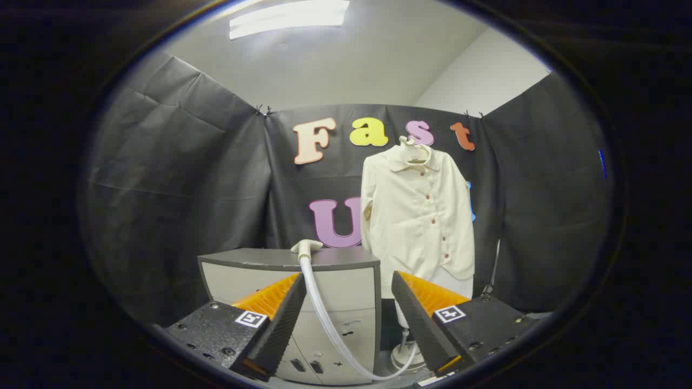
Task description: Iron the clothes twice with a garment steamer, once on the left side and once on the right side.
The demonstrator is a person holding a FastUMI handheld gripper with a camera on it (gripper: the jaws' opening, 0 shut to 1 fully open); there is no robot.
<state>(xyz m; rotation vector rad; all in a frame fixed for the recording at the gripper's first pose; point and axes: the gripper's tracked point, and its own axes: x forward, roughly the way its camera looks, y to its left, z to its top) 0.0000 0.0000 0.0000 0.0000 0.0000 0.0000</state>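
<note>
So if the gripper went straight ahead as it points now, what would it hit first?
Probably the grey cabinet: its front sits between the open fingers of the gripper, with the steamer hose hanging down it. The steamer head lies on top, the shirt beyond; depth is unclear.

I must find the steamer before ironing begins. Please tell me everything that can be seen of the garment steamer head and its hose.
The steamer head is a small cream, plastic-looking nozzle lying on the grey top of the cabinet, left of the hanging cream shirt. Its pale, ribbed hose drops over the cabinet front, curves down between the fingers and runs toward a white base on the floor. The gripper is open, short of the head and touching nothing.
</note>
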